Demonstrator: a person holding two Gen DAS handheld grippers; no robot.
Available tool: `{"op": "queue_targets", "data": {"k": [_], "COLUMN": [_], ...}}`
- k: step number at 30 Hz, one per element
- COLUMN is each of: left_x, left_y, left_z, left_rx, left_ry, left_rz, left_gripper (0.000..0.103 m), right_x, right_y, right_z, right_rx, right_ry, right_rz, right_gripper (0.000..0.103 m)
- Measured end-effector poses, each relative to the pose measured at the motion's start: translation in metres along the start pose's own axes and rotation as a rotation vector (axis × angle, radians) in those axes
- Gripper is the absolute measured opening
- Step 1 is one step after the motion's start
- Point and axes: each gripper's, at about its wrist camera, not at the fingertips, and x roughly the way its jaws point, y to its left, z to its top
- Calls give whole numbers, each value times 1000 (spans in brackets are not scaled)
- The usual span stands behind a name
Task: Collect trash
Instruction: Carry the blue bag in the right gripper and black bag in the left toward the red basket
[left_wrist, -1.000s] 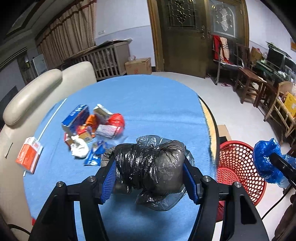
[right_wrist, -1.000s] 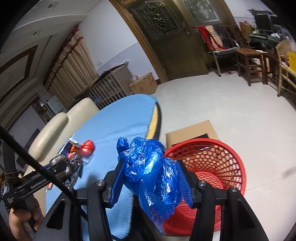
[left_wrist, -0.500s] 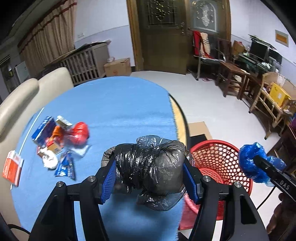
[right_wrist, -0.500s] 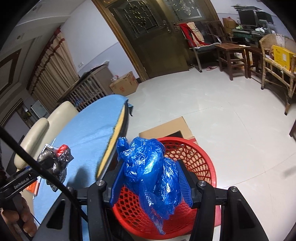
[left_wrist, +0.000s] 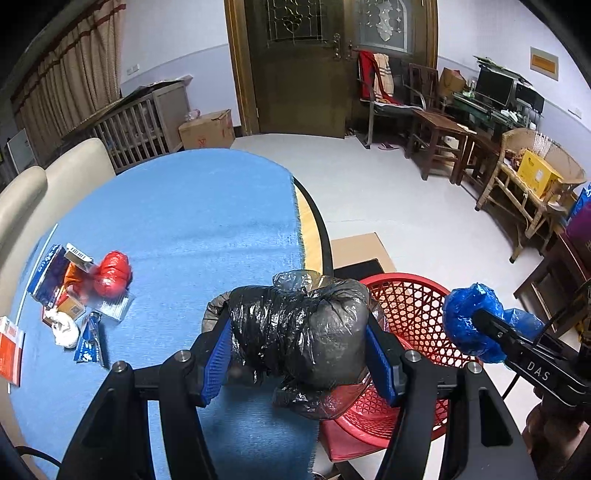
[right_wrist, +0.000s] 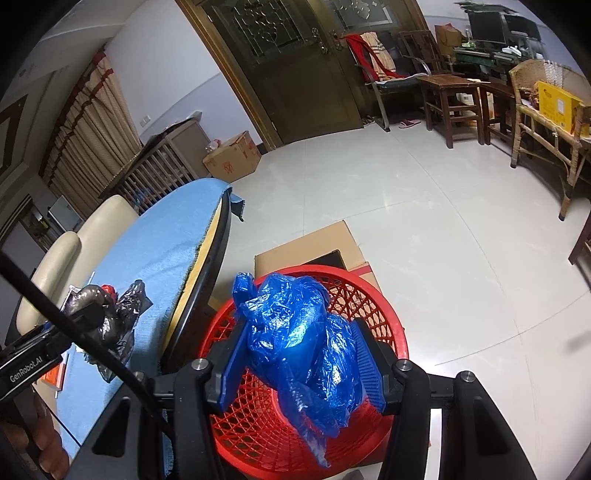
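Note:
My left gripper (left_wrist: 299, 354) is shut on a crumpled black plastic bag (left_wrist: 306, 328), held above the table's right edge next to the red mesh basket (left_wrist: 406, 314). My right gripper (right_wrist: 301, 363) is shut on a crumpled blue plastic bag (right_wrist: 303, 339) and holds it over the open red basket (right_wrist: 369, 306) on the floor. The blue bag also shows in the left wrist view (left_wrist: 469, 317); the black bag shows in the right wrist view (right_wrist: 107, 314). More trash lies on the blue tablecloth (left_wrist: 184, 221): a red bag (left_wrist: 110, 273), wrappers and small boxes (left_wrist: 62, 291).
A flat cardboard box (right_wrist: 314, 247) lies on the floor behind the basket. A cream chair (left_wrist: 44, 184) stands at the table's left. Wooden chairs and tables (left_wrist: 443, 140) line the right wall. An orange packet (left_wrist: 11, 347) lies at the table's left edge.
Both grippers moved right, toward the basket. The right gripper with the blue bag now hangs over the basket. The left gripper with the black bag has reached the table's right edge.

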Motion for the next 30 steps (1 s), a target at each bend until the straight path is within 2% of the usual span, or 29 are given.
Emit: {"op": "queue_targets", "data": {"k": [30], "left_x": [4], "left_y": [-13], "left_z": [1], "left_rx": [9], "left_ry": [33], "left_rz": [-36], "left_gripper": [66], "right_x": [4], "right_y": [10], "right_z": [4], "right_rx": [-60], "right_ry": [9], "right_rz": [-17], "right_gripper": [58]}}
